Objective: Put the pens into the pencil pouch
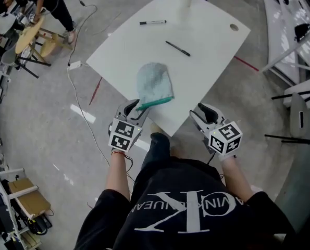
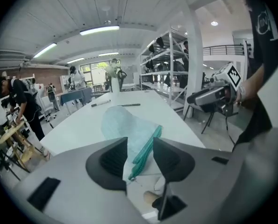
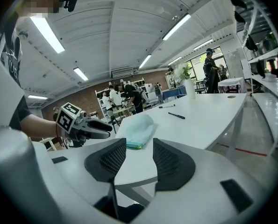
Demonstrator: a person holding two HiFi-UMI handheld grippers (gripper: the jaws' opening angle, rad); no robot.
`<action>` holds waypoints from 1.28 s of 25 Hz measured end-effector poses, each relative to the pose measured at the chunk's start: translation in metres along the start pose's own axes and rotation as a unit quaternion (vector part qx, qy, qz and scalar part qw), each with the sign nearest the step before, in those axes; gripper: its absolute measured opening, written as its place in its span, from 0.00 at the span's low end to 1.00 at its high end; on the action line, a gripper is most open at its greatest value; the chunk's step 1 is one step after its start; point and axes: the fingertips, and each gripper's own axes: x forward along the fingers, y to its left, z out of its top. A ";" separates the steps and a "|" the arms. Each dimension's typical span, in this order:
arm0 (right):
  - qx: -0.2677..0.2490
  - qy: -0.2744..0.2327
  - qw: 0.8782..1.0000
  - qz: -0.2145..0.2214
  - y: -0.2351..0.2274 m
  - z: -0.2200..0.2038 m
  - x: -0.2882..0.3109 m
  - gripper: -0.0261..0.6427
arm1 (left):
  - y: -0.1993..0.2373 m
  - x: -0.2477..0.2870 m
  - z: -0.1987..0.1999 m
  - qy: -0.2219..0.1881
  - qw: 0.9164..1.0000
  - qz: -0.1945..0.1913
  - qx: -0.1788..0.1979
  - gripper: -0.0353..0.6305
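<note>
**Both claws wide at the near edge, pens lying outside the pouch**

At the near left, the left claw (image 2: 139, 143) points slightly down at the white counter (image 1: 212, 51), with its jaws spread wide. The teal zip edge of the pencil pouch (image 1: 153, 79) shows in the gap between them, and neither pad presses on it. The pouch is pale blue-green and lies flat towards the counter's near edge, its zip end nearest the person. Beyond it, well apart from it, a white-barrelled marker (image 1: 152, 22) lies towards the far side of the counter. A slim black pen (image 1: 177, 48) lies to the marker's right and a little nearer, about mid-counter. At the near right, the right claw (image 3: 139, 143) hangs just off the counter's near edge, to the right of the pouch. Its jaws are also spread wide, with nothing between them.
</note>
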 end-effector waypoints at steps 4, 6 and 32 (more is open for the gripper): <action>0.008 0.009 1.000 -0.009 -0.008 0.000 0.008 0.32 | -0.003 0.023 -0.016 0.067 0.993 -0.047 0.090 0.30; 0.013 0.012 1.000 -0.014 -0.013 0.001 0.014 0.32 | -0.006 0.033 -0.022 0.096 0.984 -0.077 0.132 0.30; 0.023 0.025 0.999 -0.011 -0.018 0.026 0.087 0.32 | 0.097 0.048 -0.010 0.050 0.993 -0.031 -0.098 0.09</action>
